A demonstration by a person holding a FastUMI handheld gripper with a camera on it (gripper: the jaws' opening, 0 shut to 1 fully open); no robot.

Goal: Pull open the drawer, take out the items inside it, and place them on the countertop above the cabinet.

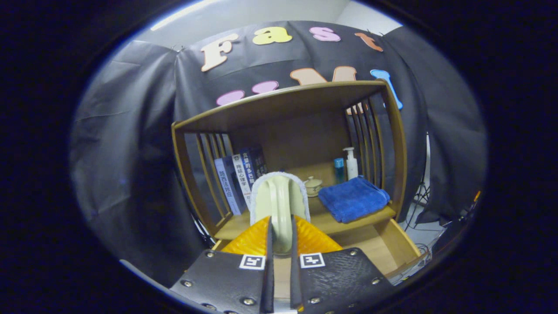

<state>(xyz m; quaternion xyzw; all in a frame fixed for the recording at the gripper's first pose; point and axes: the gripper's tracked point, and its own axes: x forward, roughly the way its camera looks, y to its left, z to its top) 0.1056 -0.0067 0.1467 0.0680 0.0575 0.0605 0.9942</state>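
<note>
My gripper (281,229) is shut on the arched handle of a pale cream brush (279,196) with a white fuzzy rim. Both fingers (250,239) press on the handle from either side. The brush hangs in front of the wooden cabinet's countertop (331,220), between the books and the blue towel; I cannot tell if it touches the wood. Below the countertop the drawer (399,244) stands pulled open. Its bare wooden floor shows to the right of the fingers, and the rest of its inside is hidden behind them.
On the countertop stand a row of books (237,179) at the left, a folded blue towel (353,198) at the right, a small lidded ceramic cup (313,185), a blue bottle (338,169) and a white pump bottle (351,163). Slatted sides and a top shelf (279,102) enclose it.
</note>
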